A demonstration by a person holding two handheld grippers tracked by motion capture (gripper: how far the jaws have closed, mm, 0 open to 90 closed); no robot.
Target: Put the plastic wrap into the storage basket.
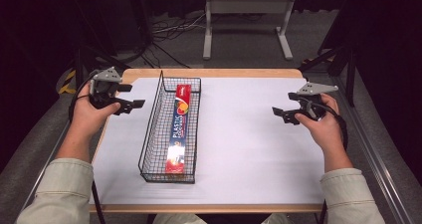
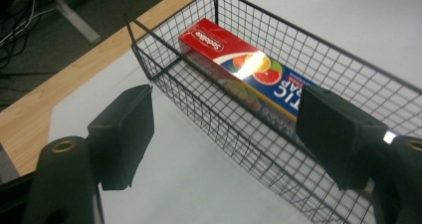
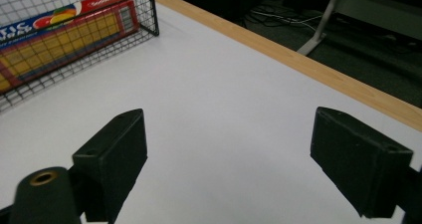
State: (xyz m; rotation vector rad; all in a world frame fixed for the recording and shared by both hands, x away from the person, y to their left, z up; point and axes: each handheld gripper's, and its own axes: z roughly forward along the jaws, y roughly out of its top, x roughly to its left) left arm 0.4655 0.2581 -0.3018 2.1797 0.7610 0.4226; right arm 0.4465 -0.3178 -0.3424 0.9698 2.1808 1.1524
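Note:
A long red and blue box of plastic wrap [image 1: 178,129] lies lengthwise inside a black wire basket [image 1: 151,134] left of the table's middle. The box [image 2: 239,67] and the basket's mesh wall [image 2: 199,97] also show in the left gripper view, and the box [image 3: 54,30] in the basket [image 3: 144,12] at the right gripper view's upper left. My left gripper [image 1: 133,96] hovers open just left of the basket's far end. My right gripper [image 1: 278,115] is open over the white surface near the right edge, apart from the basket. Both [image 2: 224,134] [image 3: 229,159] hold nothing.
A white sheet [image 1: 249,139] covers the wooden table [image 1: 209,73]. Beyond the far edge stand a grey metal frame [image 1: 246,15] and floor cables [image 1: 169,32]. An aluminium rail [image 1: 378,164] runs along the right side.

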